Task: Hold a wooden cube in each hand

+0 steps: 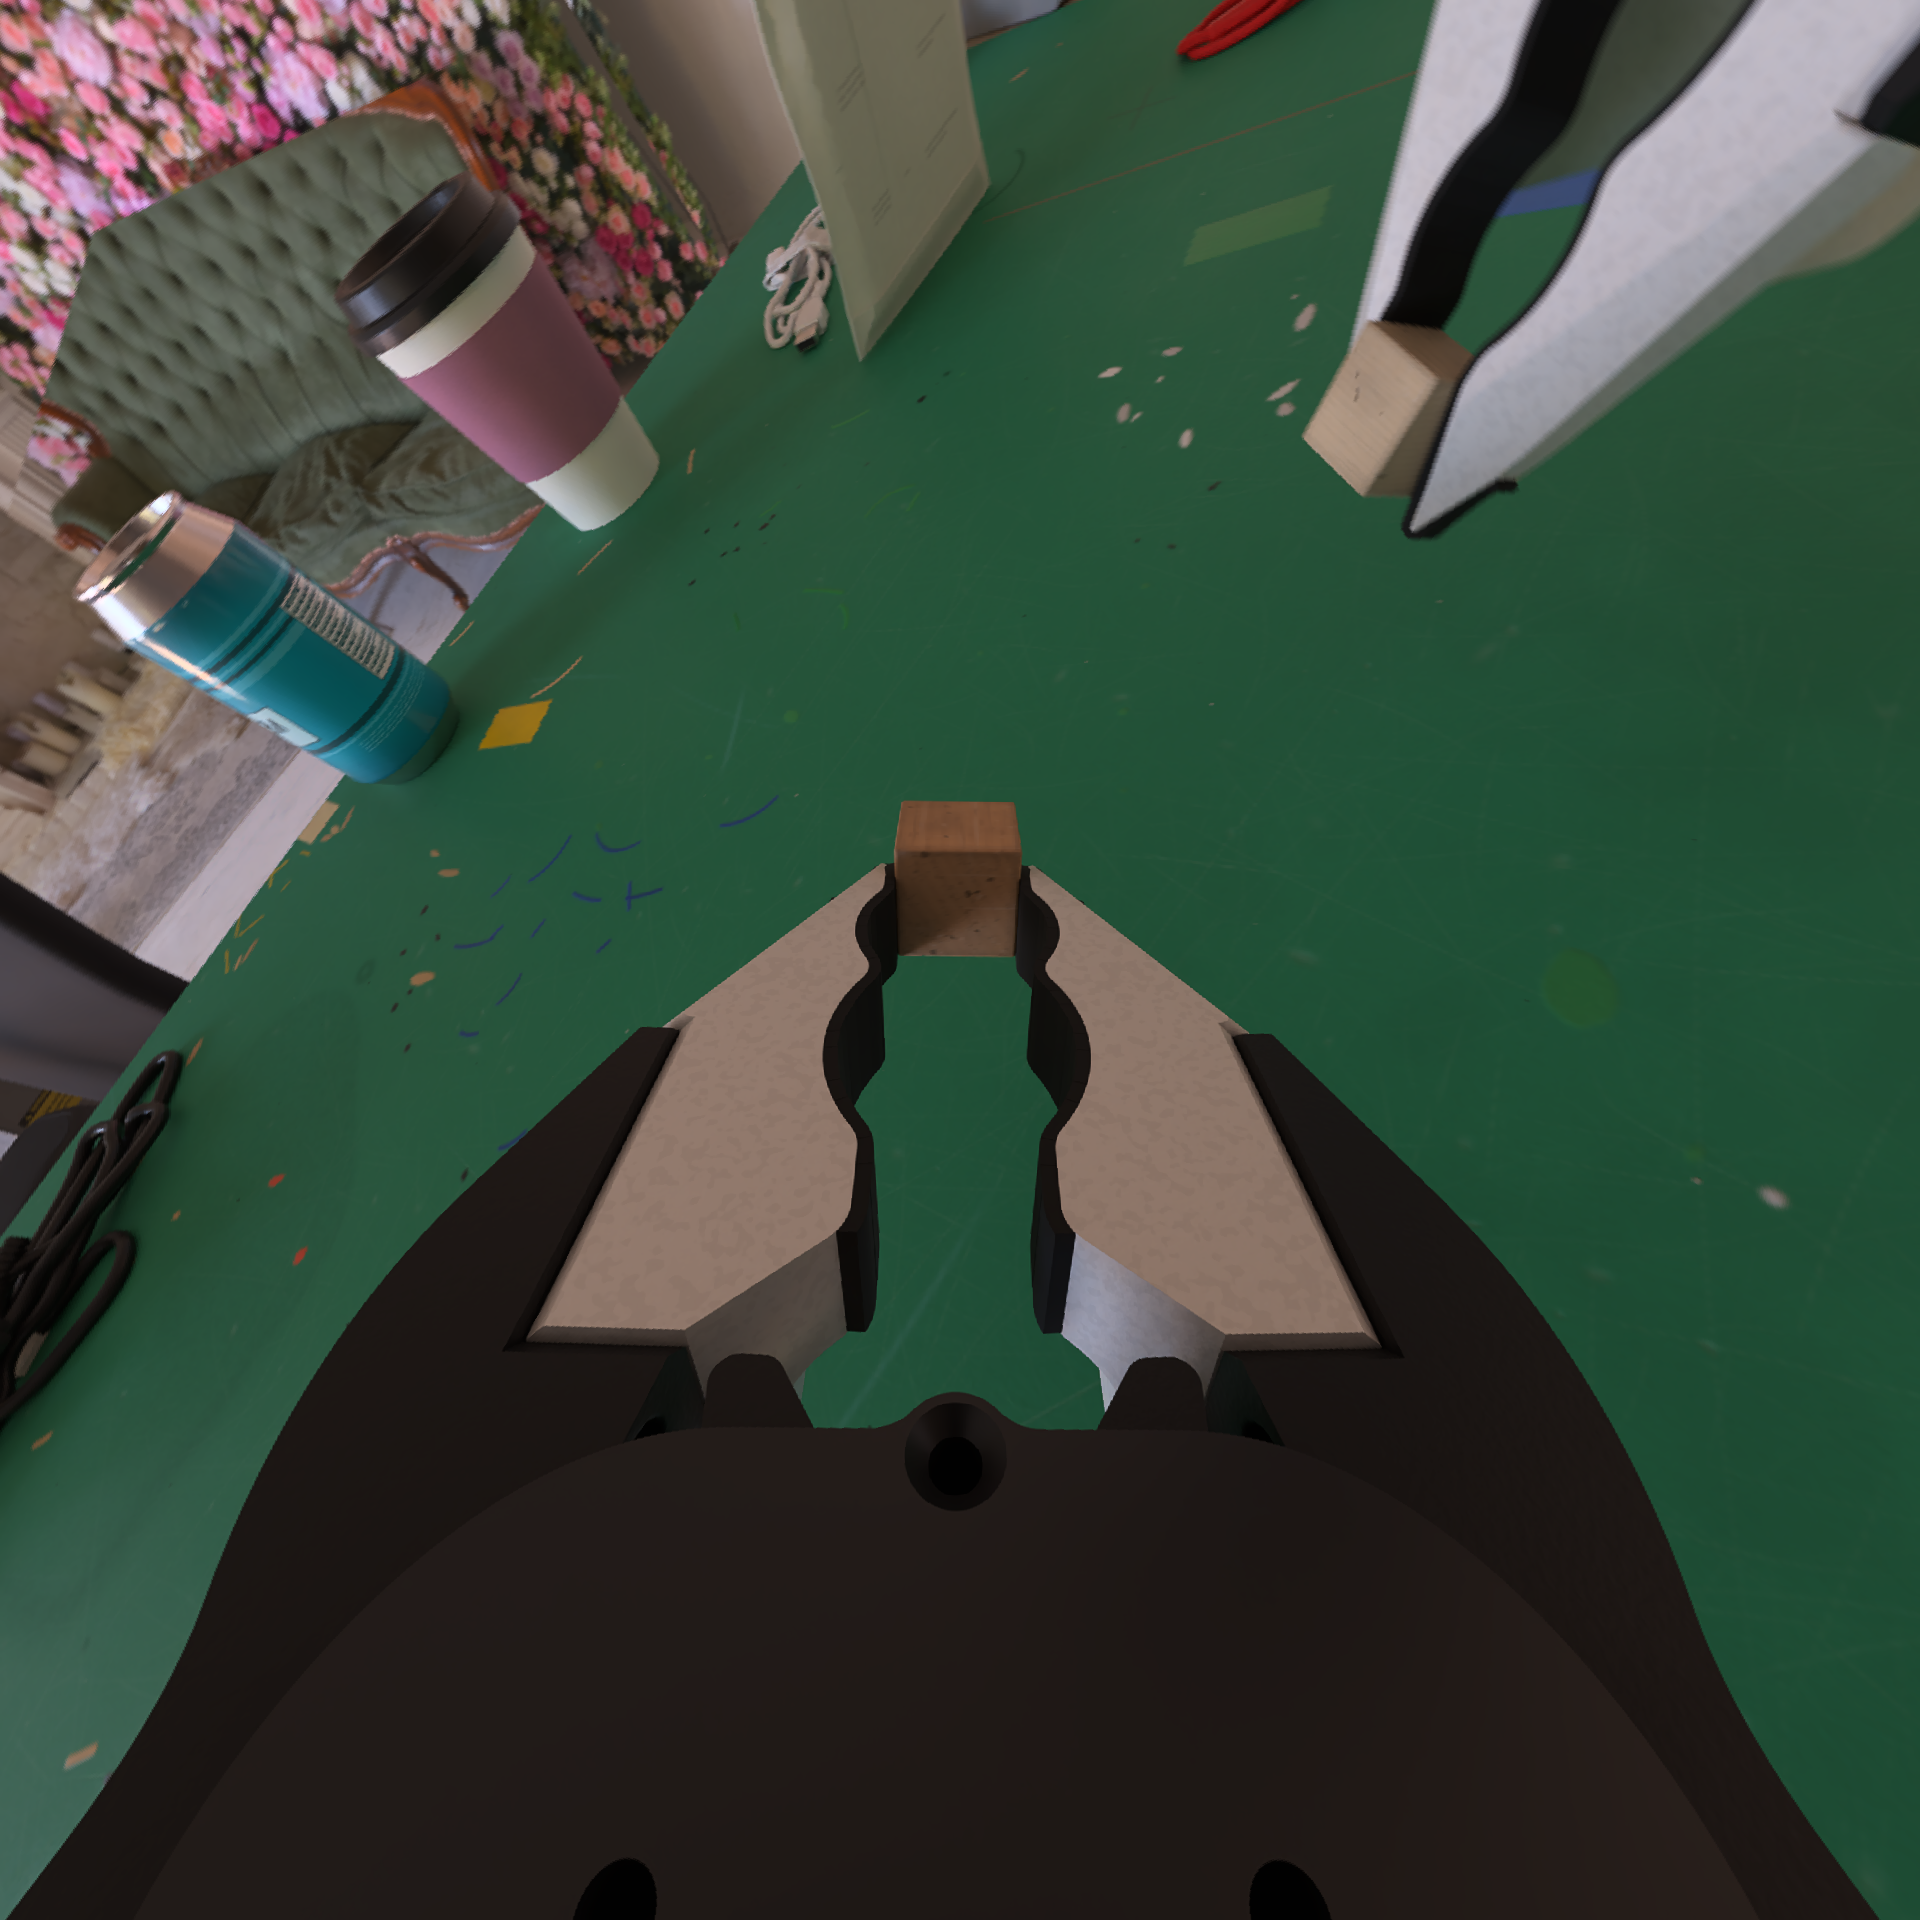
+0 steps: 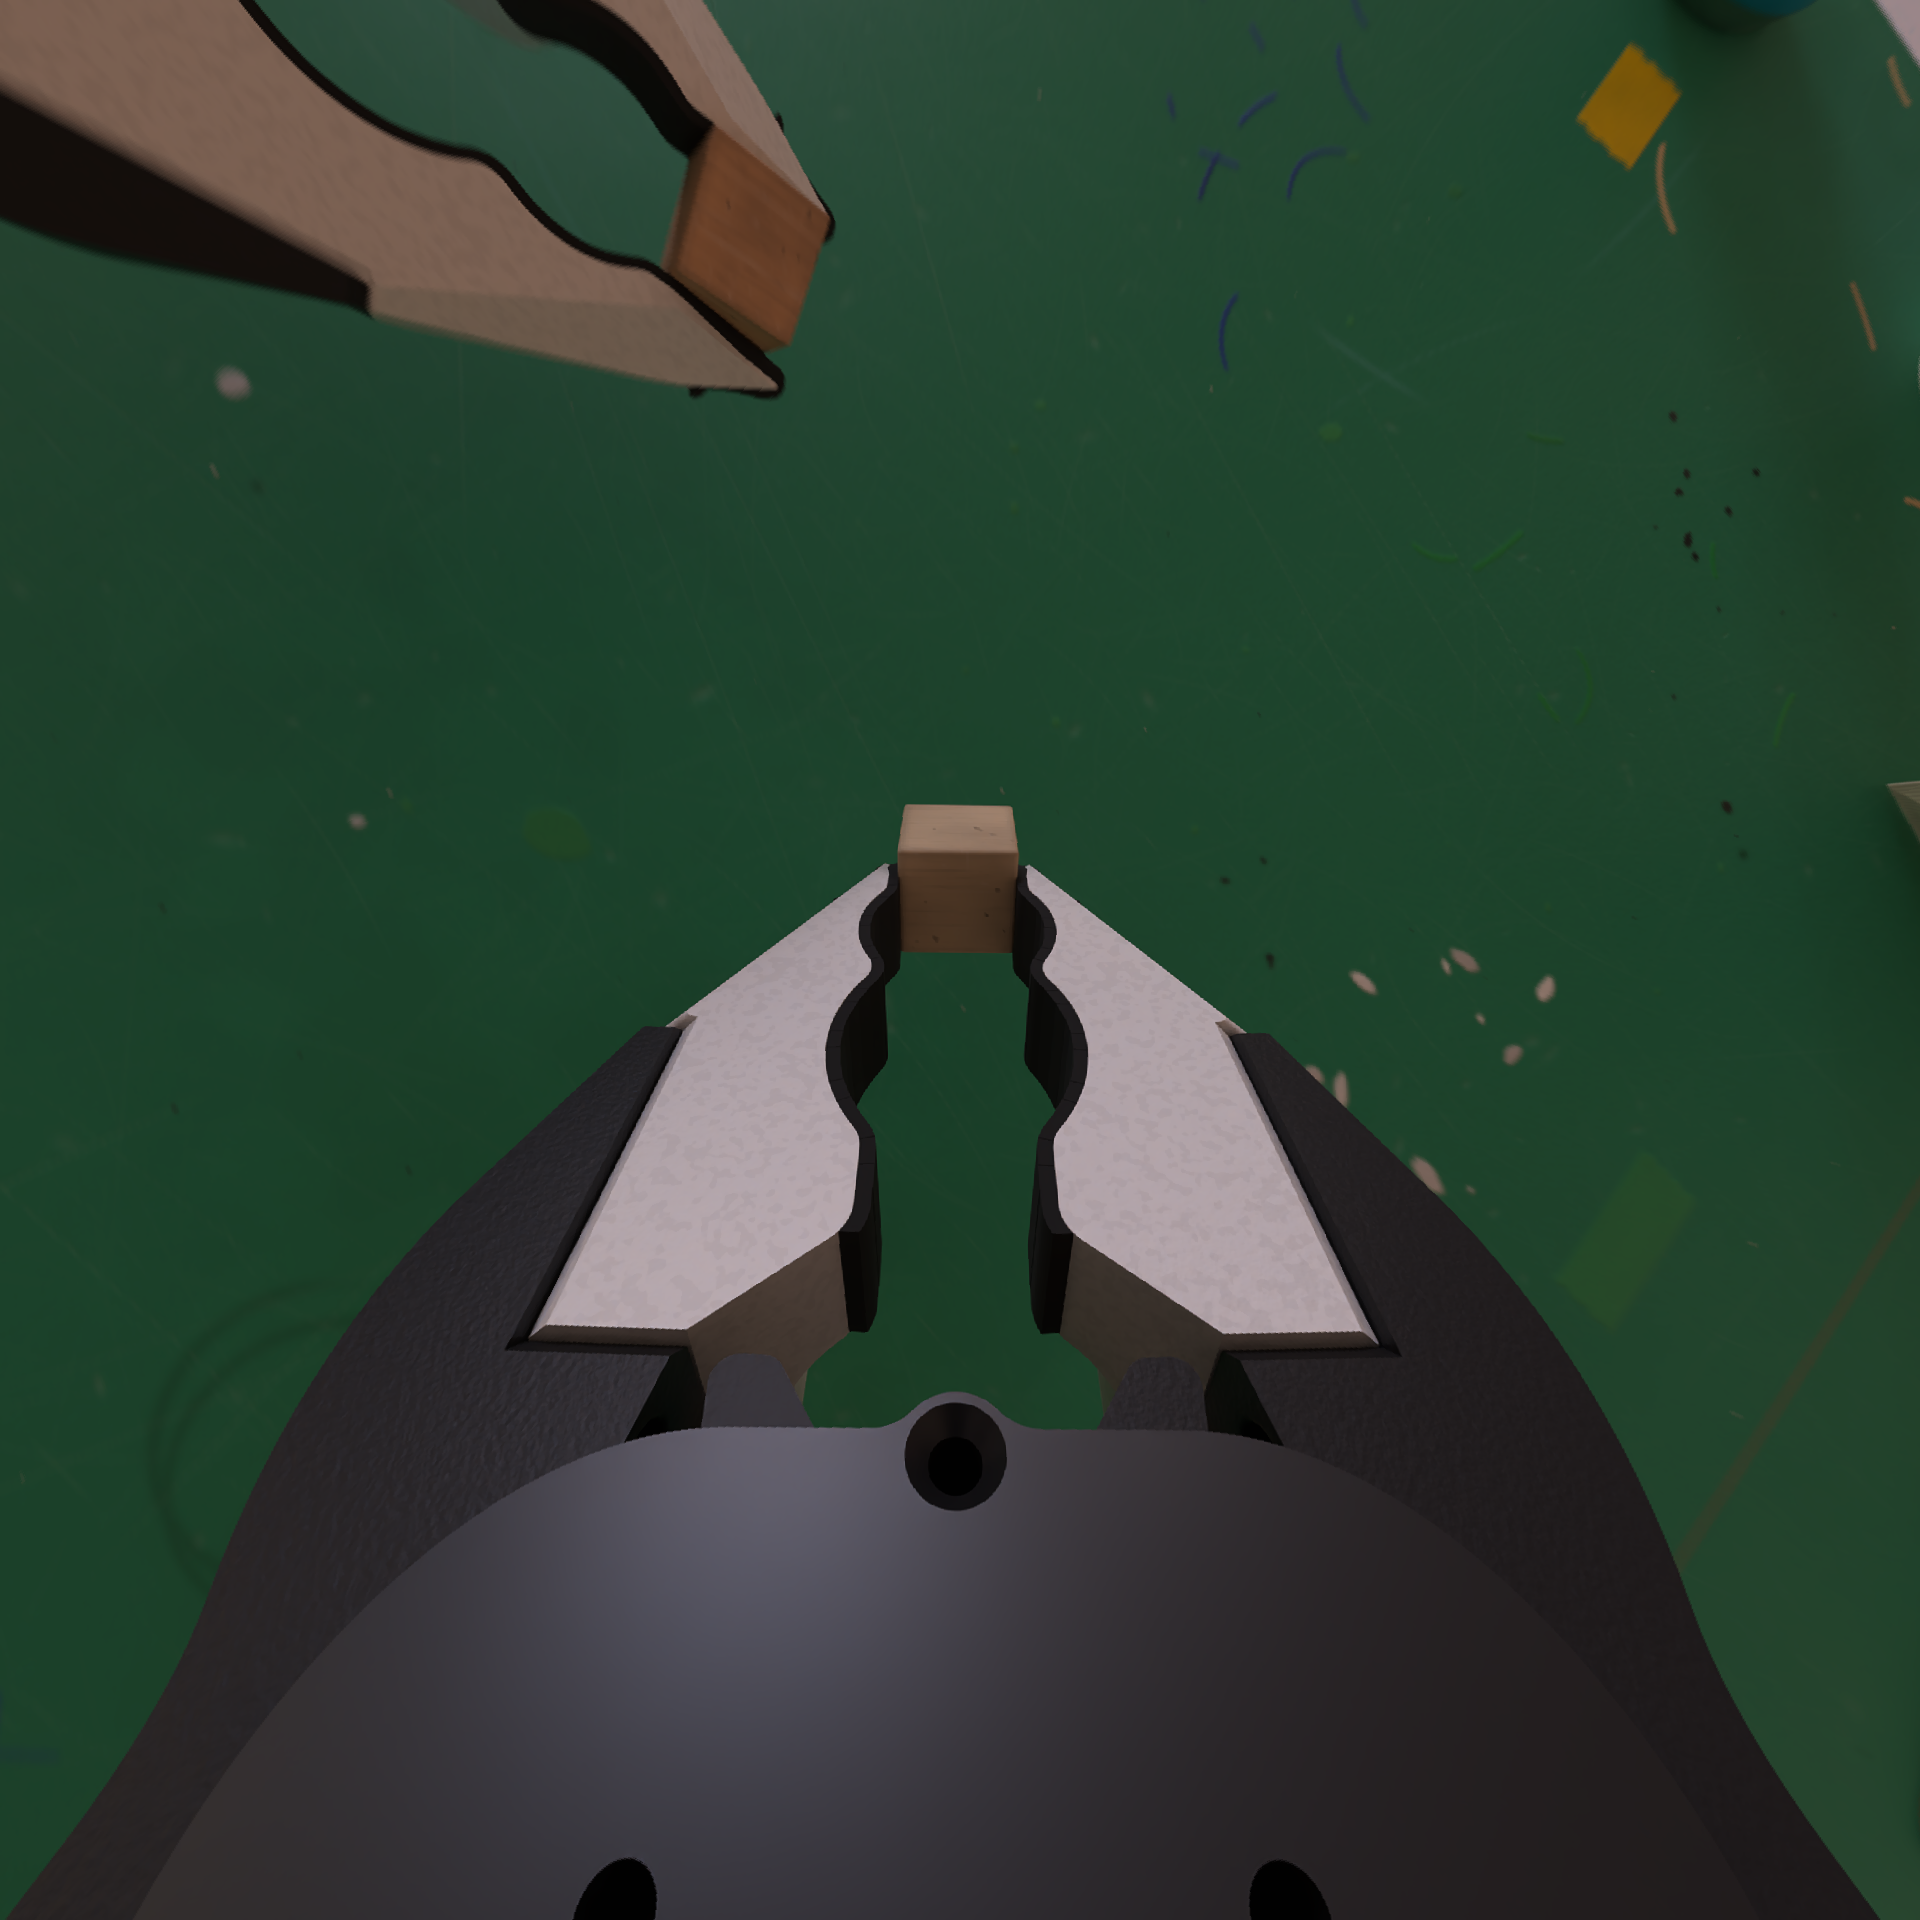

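Cubes sit pinched at the fingertips: the darker wooden cube [image 1: 956,881] in the left hand-held gripper [image 1: 956,904], the paler wooden cube [image 2: 956,881] in the right hand-held gripper [image 2: 956,906], both clear of the green worktop [image 1: 1247,727]. Coffee cup [image 1: 499,353] and teal can [image 1: 270,644] stand near its edge.

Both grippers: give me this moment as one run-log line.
left gripper: shut on darker cube | right gripper: shut on paler cube | both cubes off green table

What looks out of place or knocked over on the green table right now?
Nothing is spilled or toppled. The coffee cup and teal can only appear tilted by the wide lens. Each gripper holds its cube squarely.
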`<move>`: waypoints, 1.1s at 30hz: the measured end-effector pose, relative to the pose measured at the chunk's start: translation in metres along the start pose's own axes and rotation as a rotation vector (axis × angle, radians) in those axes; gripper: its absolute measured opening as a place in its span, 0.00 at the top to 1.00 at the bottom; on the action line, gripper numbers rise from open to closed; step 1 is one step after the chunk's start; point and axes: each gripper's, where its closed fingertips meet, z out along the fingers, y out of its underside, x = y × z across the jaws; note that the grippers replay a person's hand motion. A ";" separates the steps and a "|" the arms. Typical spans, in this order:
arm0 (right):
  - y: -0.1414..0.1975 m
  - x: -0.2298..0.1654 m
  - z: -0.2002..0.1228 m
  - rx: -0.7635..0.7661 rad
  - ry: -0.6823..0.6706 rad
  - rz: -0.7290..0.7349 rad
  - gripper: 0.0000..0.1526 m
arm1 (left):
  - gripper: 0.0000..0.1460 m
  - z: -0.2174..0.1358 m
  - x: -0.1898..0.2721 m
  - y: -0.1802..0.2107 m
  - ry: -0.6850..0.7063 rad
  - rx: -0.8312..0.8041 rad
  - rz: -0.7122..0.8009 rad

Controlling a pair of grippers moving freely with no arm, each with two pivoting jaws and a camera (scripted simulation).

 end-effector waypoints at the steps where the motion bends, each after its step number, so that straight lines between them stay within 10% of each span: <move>1: 0.003 0.002 -0.003 -0.030 -0.001 -0.021 0.87 | 0.85 -0.001 0.003 -0.001 0.009 0.003 0.008; 15: 0.018 0.007 -0.027 -0.389 -0.136 -0.261 0.87 | 0.85 -0.004 0.034 -0.019 0.120 0.075 0.095; 33: 0.013 0.033 -0.021 -0.466 -0.129 -0.273 0.87 | 0.85 0.006 0.009 0.008 0.068 0.005 -0.007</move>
